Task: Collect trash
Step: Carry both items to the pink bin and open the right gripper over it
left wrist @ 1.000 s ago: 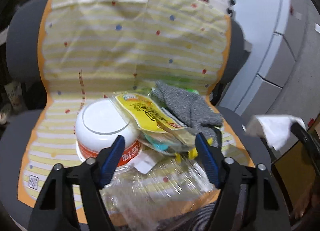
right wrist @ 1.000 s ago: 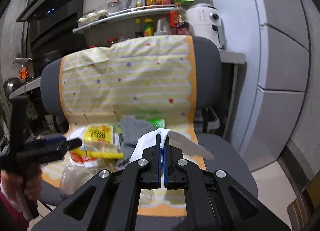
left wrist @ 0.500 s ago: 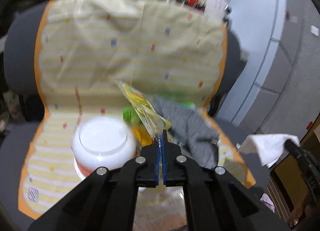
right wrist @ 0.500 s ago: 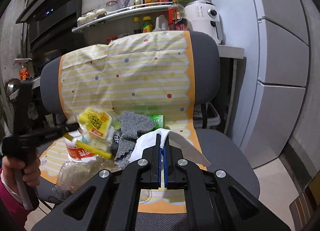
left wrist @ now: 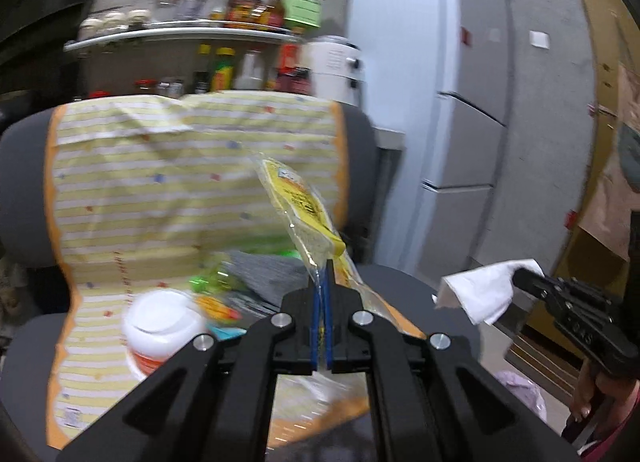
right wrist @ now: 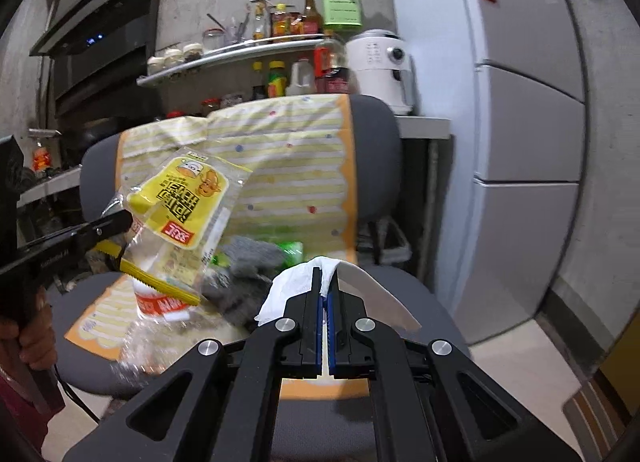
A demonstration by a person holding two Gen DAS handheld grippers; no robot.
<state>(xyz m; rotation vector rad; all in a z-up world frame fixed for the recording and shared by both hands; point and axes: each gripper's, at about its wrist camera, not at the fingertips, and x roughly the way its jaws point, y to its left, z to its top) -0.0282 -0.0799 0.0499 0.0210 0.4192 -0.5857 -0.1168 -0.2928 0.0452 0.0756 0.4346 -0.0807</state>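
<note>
— So, where do we stand on the trash?

— I've got two pieces in hand. My left gripper (left wrist: 322,266) has its fingers clamped tight on the edge of the yellow snack wrapper (right wrist: 182,201), which hangs clear above the chair seat (right wrist: 416,302). My right gripper (right wrist: 325,282) is pinched shut on the white tissue (right wrist: 288,286), also off the seat.

— And what's left?

— Quite a bit, by my reckoning. On the striped cloth (left wrist: 160,189) that covers the chair I see a white tub with an orange label (left wrist: 160,330), a grey rag (left wrist: 272,274), some green packaging (left wrist: 208,282) and a crumpled clear plastic bag (right wrist: 140,346) near the front edge.

— Any bin in view?

— None that I can make out, so neither held piece counts as collected yet. I'd call it early going: two lifted, several waiting.
</note>
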